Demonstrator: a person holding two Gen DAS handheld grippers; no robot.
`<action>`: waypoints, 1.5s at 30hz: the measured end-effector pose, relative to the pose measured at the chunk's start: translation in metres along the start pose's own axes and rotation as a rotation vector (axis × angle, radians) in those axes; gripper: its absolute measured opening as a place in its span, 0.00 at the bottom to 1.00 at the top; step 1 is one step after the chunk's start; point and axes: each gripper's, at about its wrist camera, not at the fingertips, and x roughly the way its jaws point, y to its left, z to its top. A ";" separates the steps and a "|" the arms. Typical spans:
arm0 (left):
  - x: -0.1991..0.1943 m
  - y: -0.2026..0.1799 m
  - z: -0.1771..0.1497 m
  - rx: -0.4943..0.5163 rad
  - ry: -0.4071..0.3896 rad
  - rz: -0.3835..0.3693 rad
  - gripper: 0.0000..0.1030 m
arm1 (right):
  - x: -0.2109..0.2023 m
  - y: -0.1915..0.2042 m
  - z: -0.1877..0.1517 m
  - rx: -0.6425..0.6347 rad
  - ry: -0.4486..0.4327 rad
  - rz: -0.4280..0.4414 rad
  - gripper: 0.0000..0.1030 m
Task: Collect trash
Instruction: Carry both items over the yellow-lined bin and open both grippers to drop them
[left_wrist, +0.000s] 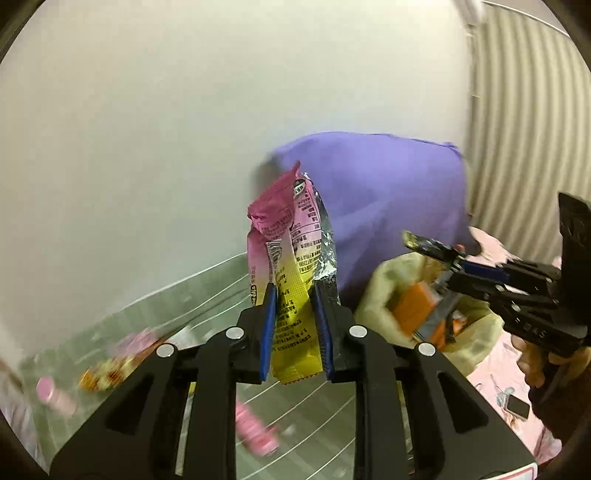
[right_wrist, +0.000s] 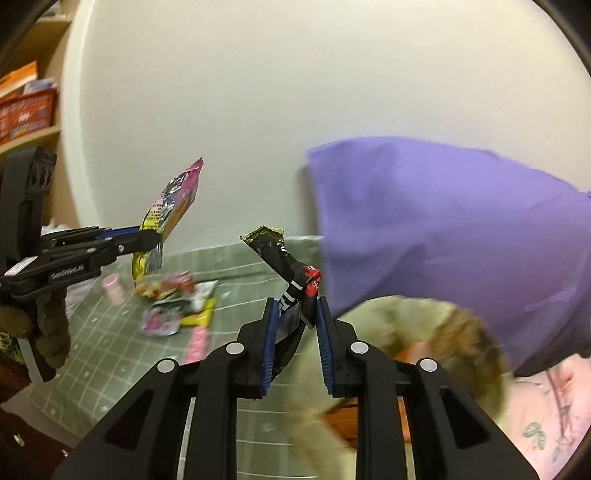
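Two grippers each clamp a wrapper. Motion blur smears the trash bag (right_wrist: 436, 332) mouth beyond the fingers. The left gripper (left_wrist: 293, 295) pinches a pink-yellow wrapper (left_wrist: 291, 254) standing upright; the right gripper (right_wrist: 295, 310) grips a black wrapper (right_wrist: 284, 266) leaning up-left.

Place: a home room.
Evidence: pink floral bedding (right_wrist: 546, 424) near right; shelf (right_wrist: 29, 110) of boxes far left; white wall (right_wrist: 258, 110).

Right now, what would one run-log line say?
left gripper: shut on pink-and-yellow foil wrapper | right gripper: shut on black foil sachet | both lifted above green mat
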 end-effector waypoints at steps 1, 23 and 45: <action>0.006 -0.008 0.003 0.014 0.002 -0.018 0.19 | -0.002 -0.008 0.001 0.010 -0.003 -0.018 0.20; 0.166 -0.146 -0.045 0.263 0.391 -0.393 0.20 | 0.057 -0.105 -0.021 0.054 0.167 -0.009 0.20; 0.181 -0.103 -0.040 0.090 0.365 -0.365 0.20 | 0.079 -0.105 -0.073 0.051 0.364 -0.068 0.22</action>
